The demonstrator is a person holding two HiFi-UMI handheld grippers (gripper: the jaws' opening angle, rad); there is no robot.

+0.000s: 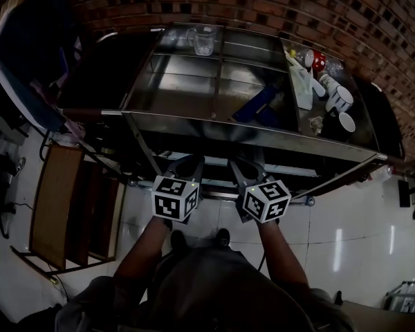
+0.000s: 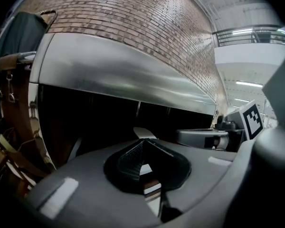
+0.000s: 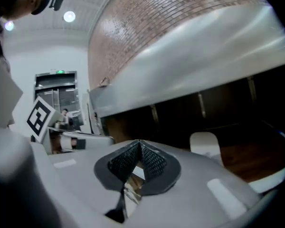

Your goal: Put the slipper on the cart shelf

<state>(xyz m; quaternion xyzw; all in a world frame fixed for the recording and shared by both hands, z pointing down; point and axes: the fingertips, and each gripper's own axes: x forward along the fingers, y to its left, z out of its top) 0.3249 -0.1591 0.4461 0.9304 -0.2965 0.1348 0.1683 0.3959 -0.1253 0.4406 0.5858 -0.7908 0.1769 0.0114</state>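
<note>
Right gripper [image 3: 139, 144] and left gripper [image 2: 142, 142], closed and empty, should pull clear without bumping the cart [image 1: 263, 138] that holds the slipper [image 1: 254, 104].

The slipper [image 1: 254, 104] is blue and long; it lies flat on the shiny metal cart shelf [image 1: 180, 81], in the part just right of the middle; it sits slanted, with its far end pointing up and to the right.
</note>
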